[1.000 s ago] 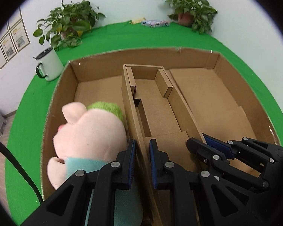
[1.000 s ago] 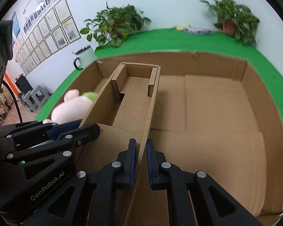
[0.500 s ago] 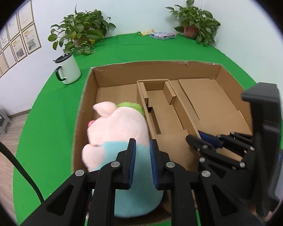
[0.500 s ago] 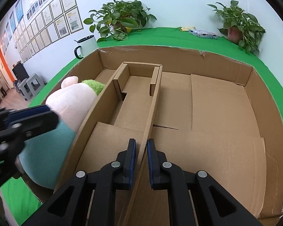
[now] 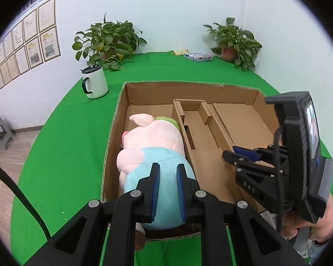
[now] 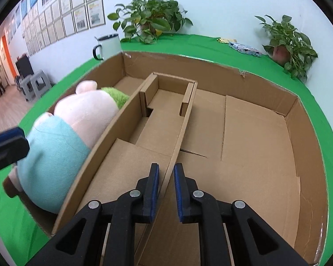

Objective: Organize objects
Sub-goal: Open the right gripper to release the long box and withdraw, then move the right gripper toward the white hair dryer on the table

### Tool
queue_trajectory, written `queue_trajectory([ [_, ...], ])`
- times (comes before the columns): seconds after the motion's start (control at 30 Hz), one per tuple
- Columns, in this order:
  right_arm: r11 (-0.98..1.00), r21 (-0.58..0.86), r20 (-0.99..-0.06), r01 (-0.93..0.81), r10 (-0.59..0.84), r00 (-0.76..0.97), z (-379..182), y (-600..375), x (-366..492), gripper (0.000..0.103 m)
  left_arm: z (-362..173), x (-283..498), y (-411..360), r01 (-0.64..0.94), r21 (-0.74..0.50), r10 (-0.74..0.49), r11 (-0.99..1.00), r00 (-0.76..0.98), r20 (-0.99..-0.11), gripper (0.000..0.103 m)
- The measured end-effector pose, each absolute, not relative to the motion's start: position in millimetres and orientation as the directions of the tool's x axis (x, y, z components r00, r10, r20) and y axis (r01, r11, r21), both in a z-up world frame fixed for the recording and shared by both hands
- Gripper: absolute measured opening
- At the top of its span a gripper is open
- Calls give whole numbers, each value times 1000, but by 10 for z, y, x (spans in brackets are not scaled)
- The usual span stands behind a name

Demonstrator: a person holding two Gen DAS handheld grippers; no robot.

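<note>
My right tongs (image 6: 166, 190) straddle the upper edge of the cardboard divider wall (image 6: 184, 133), and their jaws are opening, the pads just coming off the card on either side. My left tongs (image 5: 168, 190) hover above the plush pig (image 5: 153, 153) with the blades nearly pressed together and nothing pinched between them. The pig lies on its side in the left compartment of the cardboard box (image 5: 188, 86), its blue shirt toward the near wall and its pink head with the green tuft toward the far end. The middle and right compartments hold only cardboard flaps. The box sits on a green tablecloth (image 5: 66, 133). A white mug (image 5: 95, 82) stands past its far left corner, with potted plants along the far wall.
</note>
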State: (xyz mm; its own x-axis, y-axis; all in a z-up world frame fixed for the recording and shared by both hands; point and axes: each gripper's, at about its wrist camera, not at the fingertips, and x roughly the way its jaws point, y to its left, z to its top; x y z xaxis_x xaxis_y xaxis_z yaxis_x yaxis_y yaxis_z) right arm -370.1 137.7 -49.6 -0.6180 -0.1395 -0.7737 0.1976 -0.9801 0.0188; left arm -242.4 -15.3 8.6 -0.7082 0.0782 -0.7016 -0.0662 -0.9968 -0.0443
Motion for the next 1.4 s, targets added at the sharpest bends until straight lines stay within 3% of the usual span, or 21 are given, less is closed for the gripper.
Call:
queue_trajectory([
  [0.07, -978, 25, -763, 206, -152, -628, -450, 1388, -3649, 17, 94, -2380, -159, -55, -41, 68, -998, -722, -688, 15],
  [0.13, -977, 12, -746, 213, -150, -648, -375, 1406, -3554, 28, 120, -2319, -152, -51, -32, 59, -998, -741, -669, 15],
  [0.23, -982, -12, -701, 191, -128, -701, -228, 1501, -3284, 64, 207, -2180, -147, -32, -18, 36, -999, -789, -613, 19],
  [0.27, -986, -17, -672, 169, -113, -731, -165, 1556, -3128, 82, 240, -2134, -151, -29, -21, 36, -999, -804, -593, 28],
  [0.3, -989, -21, -640, 146, -99, -762, -112, 1604, -2982, 92, 278, -2062, -145, -28, -26, 38, -999, -826, -563, 47],
  [0.33, -992, -22, -603, 124, -85, -793, -65, 1651, -2831, 95, 326, -1935, -130, -26, -35, 40, -999, -864, -503, 59],
  [0.37, -994, -23, -569, 103, -71, -819, -34, 1696, -2671, 100, 350, -1843, -117, -20, -44, 38, -999, -890, -455, 80],
  [0.4, -996, -30, -537, 81, -52, -842, -11, 1743, -2484, 102, 372, -1712, -100, -8, -64, 32, -998, -919, -394, 86],
  [0.53, -997, -61, -486, 47, -11, -874, 11, 1795, -1929, 102, 345, -1505, 0, -27, -105, 65, -994, -924, -376, 86],
  [0.7, -1000, 26, -509, 14, -25, -860, 54, 1901, -1397, 102, 310, -1259, 252, -32, -34, 42, -999, -930, -364, 86],
  [0.83, -1000, 4, -500, -12, 8, -866, 36, 1935, -1097, 102, 239, -1143, 368, -64, -34, 72, -997, -916, -395, 86],
  [1.4, -1000, -10, -535, 1, 4, -845, -14, 1941, -788, 102, 100, -868, 307, -28, -86, 65, -996, -882, -466, 86],
])
